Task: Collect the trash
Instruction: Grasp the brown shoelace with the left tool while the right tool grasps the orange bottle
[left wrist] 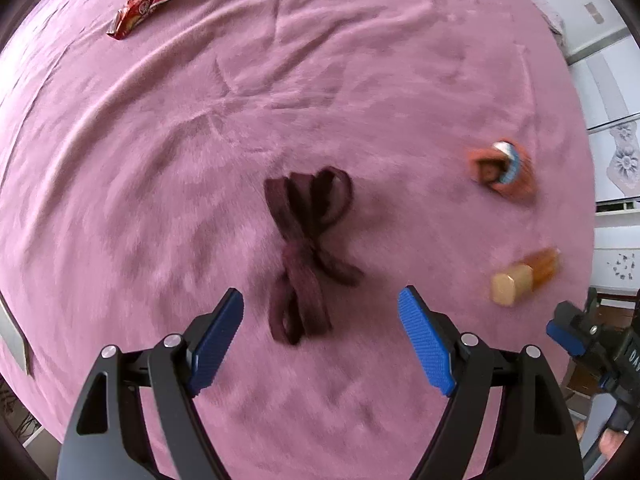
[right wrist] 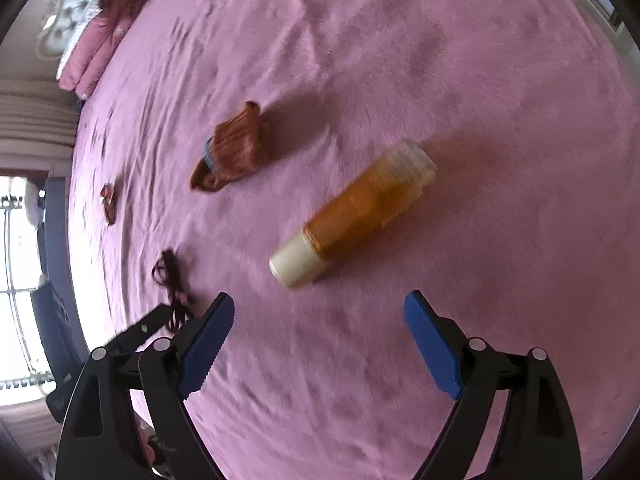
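On a pink bed cover (left wrist: 200,180) lie several items. A dark maroon tied ribbon (left wrist: 306,252) lies just ahead of my open, empty left gripper (left wrist: 322,312). A red snack wrapper (left wrist: 144,4) lies far at the upper left. An orange crumpled packet with a blue band (left wrist: 502,170) and an amber bottle with a cream cap (left wrist: 524,276) lie to the right. In the right wrist view the bottle (right wrist: 356,208) lies on its side just ahead of my open, empty right gripper (right wrist: 318,320). The orange packet (right wrist: 232,152) is beyond it and the ribbon (right wrist: 172,280) is to the left.
Pink pillows (right wrist: 96,48) lie at the head of the bed. A window (right wrist: 16,260) is at the left. White cupboards (left wrist: 608,100) stand beyond the bed's right edge. The right gripper (left wrist: 580,332) shows at the left wrist view's lower right.
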Demonstrator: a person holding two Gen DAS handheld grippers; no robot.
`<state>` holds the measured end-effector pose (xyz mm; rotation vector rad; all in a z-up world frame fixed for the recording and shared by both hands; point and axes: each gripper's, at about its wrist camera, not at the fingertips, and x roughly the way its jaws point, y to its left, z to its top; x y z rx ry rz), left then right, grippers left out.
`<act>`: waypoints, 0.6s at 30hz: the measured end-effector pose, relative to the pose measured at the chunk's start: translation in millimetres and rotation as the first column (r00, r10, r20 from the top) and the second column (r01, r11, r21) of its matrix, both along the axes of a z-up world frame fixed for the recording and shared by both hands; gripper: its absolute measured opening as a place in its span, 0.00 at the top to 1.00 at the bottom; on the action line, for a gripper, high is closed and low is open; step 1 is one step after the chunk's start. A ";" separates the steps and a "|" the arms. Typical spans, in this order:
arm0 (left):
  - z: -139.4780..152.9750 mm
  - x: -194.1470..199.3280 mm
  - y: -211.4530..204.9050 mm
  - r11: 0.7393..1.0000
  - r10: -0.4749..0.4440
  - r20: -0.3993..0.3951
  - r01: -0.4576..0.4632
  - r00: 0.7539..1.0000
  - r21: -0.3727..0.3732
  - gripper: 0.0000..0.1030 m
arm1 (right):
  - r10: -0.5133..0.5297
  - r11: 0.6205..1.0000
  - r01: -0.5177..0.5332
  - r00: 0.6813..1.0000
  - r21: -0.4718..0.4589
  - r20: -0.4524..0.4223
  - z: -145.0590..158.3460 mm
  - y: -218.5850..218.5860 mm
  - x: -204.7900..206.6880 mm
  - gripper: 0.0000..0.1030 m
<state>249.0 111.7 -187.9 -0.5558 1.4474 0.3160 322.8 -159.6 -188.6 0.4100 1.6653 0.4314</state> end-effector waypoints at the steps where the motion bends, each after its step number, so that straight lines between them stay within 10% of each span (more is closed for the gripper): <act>1: -4.6 2.8 3.2 1.000 0.000 -0.010 0.000 1.000 0.000 0.23 | -0.009 1.000 0.009 1.000 -0.003 -0.005 -2.5 1.1 3.5 0.19; 12: -32.1 23.5 9.2 1.000 -0.023 -0.059 0.023 0.998 -0.001 0.52 | -0.093 0.992 0.084 0.990 -0.092 -0.104 -42.3 17.2 39.7 0.18; 18: -30.6 22.8 0.9 0.999 -0.048 -0.064 0.047 0.997 -0.004 0.71 | 0.024 0.975 -0.033 0.999 -0.219 -0.046 -38.6 30.4 33.4 0.45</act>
